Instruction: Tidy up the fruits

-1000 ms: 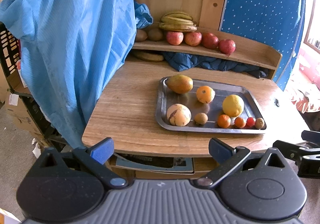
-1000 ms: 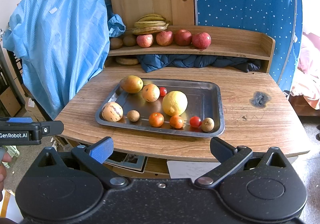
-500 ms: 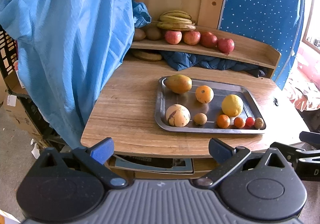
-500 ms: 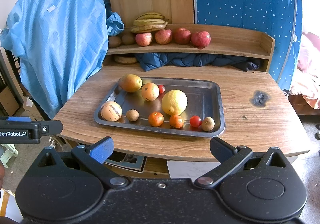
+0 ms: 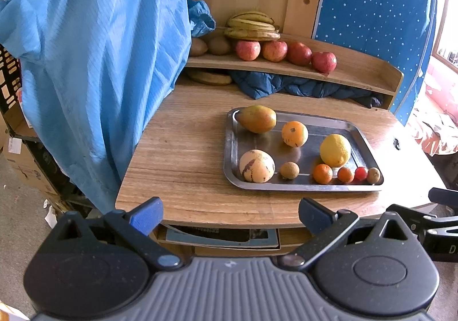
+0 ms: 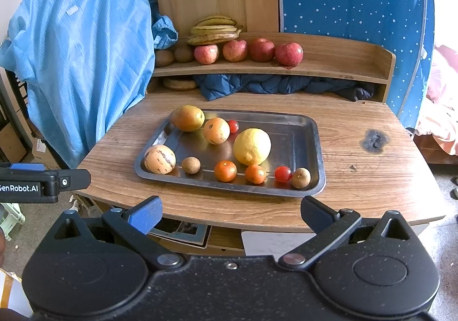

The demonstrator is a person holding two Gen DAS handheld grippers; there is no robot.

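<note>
The fruits lie loose in a metal tray [image 6: 312,149] on the counter [image 6: 357,178]: a lemon [image 6: 252,146], a mango [image 6: 187,118] and small oranges [image 6: 225,170], likely gathered for sorting. Apples [image 6: 262,49] and bananas [image 6: 213,32] sit on the shelf [image 6: 343,63] behind. The left gripper [image 5: 230,213] and right gripper [image 6: 231,213] hover short of the counter, both spread wide and empty.
</note>
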